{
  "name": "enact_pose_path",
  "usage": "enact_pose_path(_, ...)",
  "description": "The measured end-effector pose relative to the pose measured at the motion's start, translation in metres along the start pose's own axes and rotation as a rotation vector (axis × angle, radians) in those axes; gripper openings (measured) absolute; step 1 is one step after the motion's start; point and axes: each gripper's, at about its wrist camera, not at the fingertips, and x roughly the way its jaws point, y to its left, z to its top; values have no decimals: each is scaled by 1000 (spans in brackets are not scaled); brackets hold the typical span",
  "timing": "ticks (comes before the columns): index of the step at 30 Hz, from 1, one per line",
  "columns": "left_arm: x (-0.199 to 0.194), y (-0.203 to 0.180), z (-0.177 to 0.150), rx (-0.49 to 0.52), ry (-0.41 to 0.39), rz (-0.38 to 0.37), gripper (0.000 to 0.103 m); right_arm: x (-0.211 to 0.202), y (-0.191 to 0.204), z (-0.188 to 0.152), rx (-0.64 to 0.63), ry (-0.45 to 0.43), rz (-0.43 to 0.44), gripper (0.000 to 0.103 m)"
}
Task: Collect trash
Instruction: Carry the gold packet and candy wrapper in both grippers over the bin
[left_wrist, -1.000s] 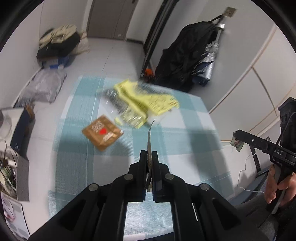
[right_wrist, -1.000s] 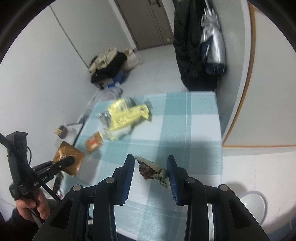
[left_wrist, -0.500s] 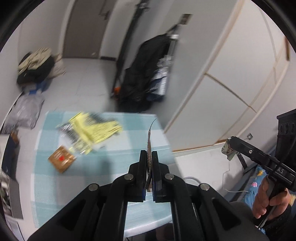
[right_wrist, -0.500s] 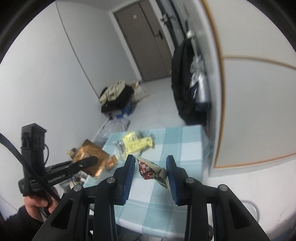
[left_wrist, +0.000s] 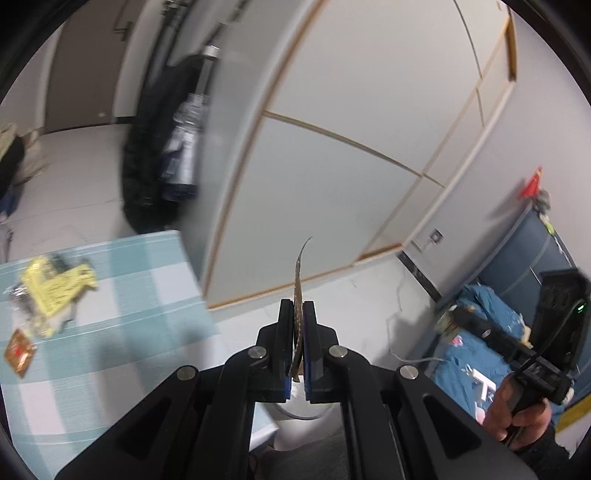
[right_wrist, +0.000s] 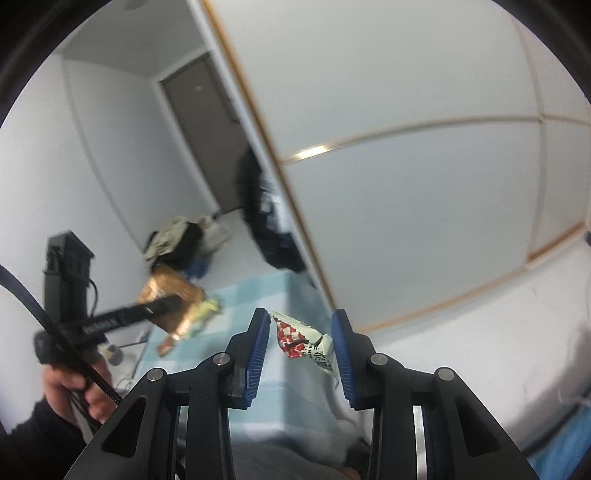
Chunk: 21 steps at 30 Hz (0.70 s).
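Observation:
My left gripper (left_wrist: 298, 314) is shut on a flat brown-gold wrapper (left_wrist: 297, 291), seen edge-on here and as a copper sheet (right_wrist: 170, 295) in the right wrist view. My right gripper (right_wrist: 301, 334) is shut on a crumpled red-and-white wrapper (right_wrist: 303, 339), held in the air beyond the table's right edge. On the checked tablecloth (left_wrist: 122, 325) lie a yellow wrapper pile (left_wrist: 55, 288) and a small brown packet (left_wrist: 19, 352). A white bin rim (left_wrist: 299, 410) shows just under the left fingers.
White wardrobe panels (left_wrist: 332, 177) fill the view ahead. A black jacket (left_wrist: 155, 155) hangs by the doorway. A blue bed (left_wrist: 480, 339) is at the right. Clothes are piled on the floor (right_wrist: 177, 240).
Both grippers have swung right, off the table and toward the wall and floor, each still holding its wrapper. The table has slid to the left of both views.

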Motion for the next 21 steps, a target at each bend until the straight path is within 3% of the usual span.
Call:
enact_pose_path(10,80,-36,-9,52,186,-118,0,28,-90,-55,198,90,-122,33)
enact_pose_path(21,161,-54,-32,51,391,-161,0,100,-152,-99,323,240,-118,33)
